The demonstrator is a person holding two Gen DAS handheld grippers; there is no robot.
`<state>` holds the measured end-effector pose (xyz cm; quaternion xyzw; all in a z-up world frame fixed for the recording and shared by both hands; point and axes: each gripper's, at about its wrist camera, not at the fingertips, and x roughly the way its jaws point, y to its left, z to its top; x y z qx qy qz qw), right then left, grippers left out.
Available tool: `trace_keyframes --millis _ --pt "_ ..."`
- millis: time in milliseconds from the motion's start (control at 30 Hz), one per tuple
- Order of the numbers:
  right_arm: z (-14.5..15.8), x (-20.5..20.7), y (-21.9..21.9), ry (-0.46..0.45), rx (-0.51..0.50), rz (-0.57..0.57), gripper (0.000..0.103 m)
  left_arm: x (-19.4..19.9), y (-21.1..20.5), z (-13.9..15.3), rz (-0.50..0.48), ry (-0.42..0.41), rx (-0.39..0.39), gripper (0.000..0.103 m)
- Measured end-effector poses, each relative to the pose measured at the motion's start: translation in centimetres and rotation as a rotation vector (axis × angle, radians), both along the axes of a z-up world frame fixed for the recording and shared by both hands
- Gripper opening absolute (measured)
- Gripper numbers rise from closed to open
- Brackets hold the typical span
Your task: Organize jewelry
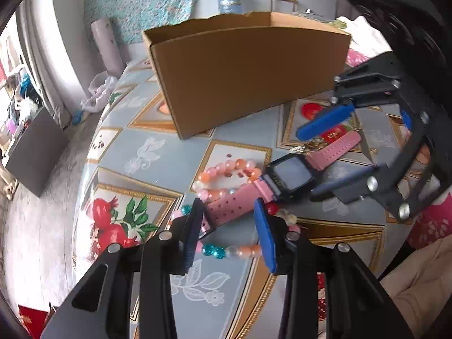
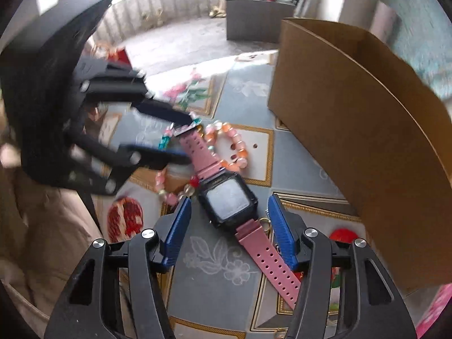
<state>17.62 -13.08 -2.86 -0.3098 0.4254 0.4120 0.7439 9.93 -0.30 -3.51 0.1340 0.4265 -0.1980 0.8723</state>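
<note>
While both grippers hung over the patterned tablecloth (image 1: 158, 152), a pink-strapped watch (image 1: 288, 176) lay flat between them.

In the left wrist view, the left gripper (image 1: 230, 226) stood spread at 6 o'clock, straddling the buckle end of the strap without pressing it; beaded bracelets (image 1: 226, 178) lay beneath, and a cardboard box (image 1: 248, 79) stood at 12 o'clock. In the right wrist view, the right gripper (image 2: 228, 230) stood spread at 6 o'clock around the watch (image 2: 227, 200) face, pads clear of it, the box (image 2: 367, 130) at 2 o'clock.
</note>
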Motion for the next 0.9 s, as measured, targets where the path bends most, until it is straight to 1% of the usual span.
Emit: trace_keyframes --millis 67,133,167,200,233,333,367,400,433,500,567,633,700,767,867,900 --pt "-0.8 -0.9 0.2 -0.032 -0.044 0.019 0.054 0.2 0.1 -0.1 0.009 0.008 -0.007 0.036" --pt "-1.5 -0.9 0.6 -0.043 -0.075 0.034 0.054 0.2 0.3 -0.1 0.013 0.009 -0.016 0.036" --pt "-1.5 -0.6 0.6 -0.036 -0.066 0.038 0.054 0.2 0.4 0.0 0.011 0.006 -0.023 0.037" --pt "-1.7 -0.5 0.7 -0.013 -0.062 0.036 0.051 0.1 0.4 0.2 0.007 0.002 -0.029 0.036" --pt "-1.6 -0.1 0.6 0.01 -0.055 0.03 0.044 0.0 0.5 0.4 0.001 -0.004 -0.038 0.037" --pt "-1.8 1.8 0.1 0.109 -0.014 0.011 0.041 -0.2 0.6 0.8 -0.018 -0.014 -0.052 0.037" --pt "-1.8 2.3 -0.1 0.135 0.003 0.006 0.041 -0.2 0.4 0.7 -0.028 -0.014 -0.049 0.039" --pt "-1.7 3.2 -0.6 0.186 0.034 -0.007 0.041 -0.2 0.3 0.7 -0.038 -0.015 -0.041 0.044" --pt "-1.6 3.7 -0.9 0.209 0.046 -0.012 0.041 -0.2 0.1 0.8 -0.045 -0.02 -0.032 0.046" --pt "-1.5 4.7 -1.5 0.265 0.08 -0.024 0.041 -0.4 -0.6 0.7 -0.073 -0.035 -0.005 0.054" --pt "-1.4 5.7 -2.2 0.313 0.11 -0.032 0.041 -0.6 -1.3 0.5 -0.101 -0.045 0.026 0.058" --pt "-1.5 6.8 -2.9 0.366 0.142 -0.04 0.041 -0.7 -2.0 0.4 -0.114 -0.061 0.066 0.059" --pt "-1.4 7.6 -3.5 0.395 0.161 -0.042 0.041 -0.6 -2.5 0.0 -0.115 -0.068 0.108 0.06" --pt "-1.4 8.3 -4.4 0.429 0.182 -0.046 0.04 -0.6 -2.8 -0.1 -0.116 -0.076 0.129 0.06" --pt "-1.5 9.3 -5.3 0.47 0.209 -0.045 0.04 -0.4 -2.7 -0.2 -0.119 -0.069 0.138 0.06" --pt "-2.0 9.0 -5.8 0.479 0.215 -0.045 0.04 -0.4 -2.7 -0.3 -0.124 -0.068 0.143 0.059"
